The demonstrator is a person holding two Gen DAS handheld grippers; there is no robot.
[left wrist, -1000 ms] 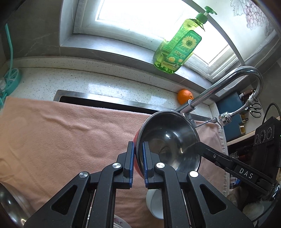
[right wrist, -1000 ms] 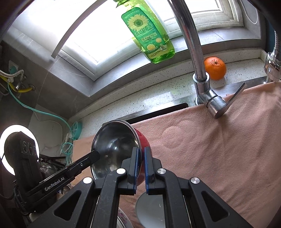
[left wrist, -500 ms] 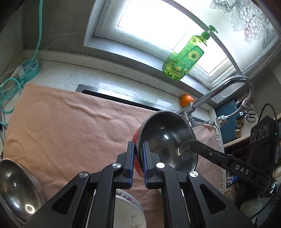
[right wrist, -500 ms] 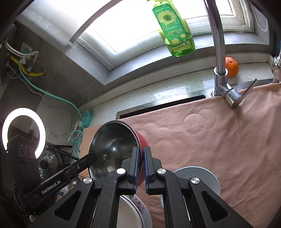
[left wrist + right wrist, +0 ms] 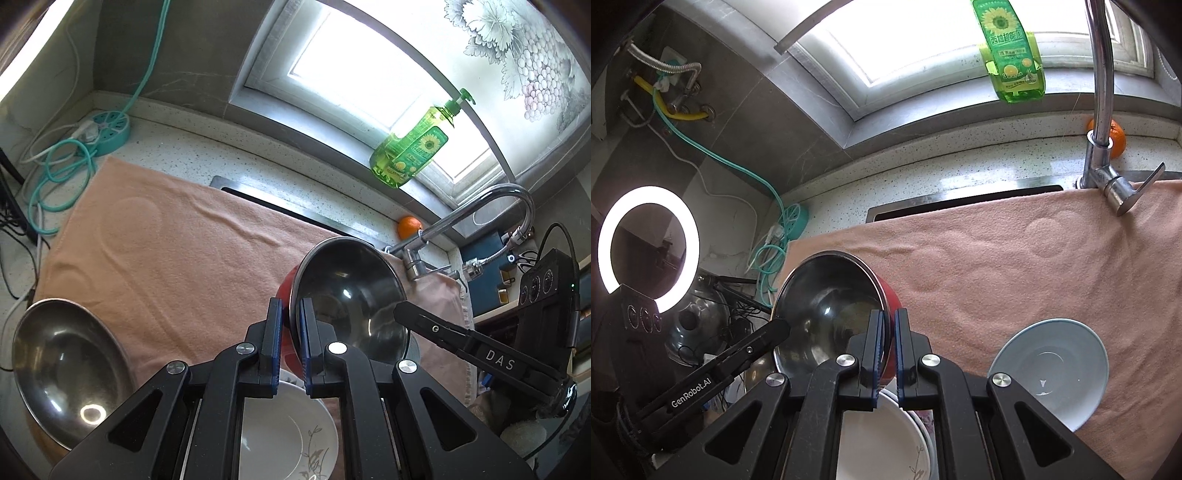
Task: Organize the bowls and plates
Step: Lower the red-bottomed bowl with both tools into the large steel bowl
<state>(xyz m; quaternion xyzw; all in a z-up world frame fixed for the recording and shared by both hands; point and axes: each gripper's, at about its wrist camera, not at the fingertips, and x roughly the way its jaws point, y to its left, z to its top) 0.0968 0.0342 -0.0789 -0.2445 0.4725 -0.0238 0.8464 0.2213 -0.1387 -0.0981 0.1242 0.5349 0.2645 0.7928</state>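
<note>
A red bowl with a steel inside (image 5: 347,295) (image 5: 827,306) hangs tilted in the air above the pink towel (image 5: 177,251) (image 5: 1015,266). My left gripper (image 5: 290,339) is shut on its near rim. My right gripper (image 5: 888,350) is shut on the opposite rim. A white plate with a leaf print (image 5: 284,435) (image 5: 882,439) lies below both grippers. A large steel bowl (image 5: 62,365) sits at the lower left of the left wrist view. A pale blue bowl (image 5: 1052,365) rests on the towel at the right of the right wrist view.
A chrome faucet (image 5: 480,210) (image 5: 1102,110) stands at the sink's right end, with an orange (image 5: 408,226) and a green soap bottle (image 5: 413,151) behind. Teal cables (image 5: 62,162) lie on the counter at left. A ring light (image 5: 646,247) stands far left.
Both grippers have risen and pulled back with the red bowl. More of the towel, the white plate, the steel bowl and the blue bowl have come into view.
</note>
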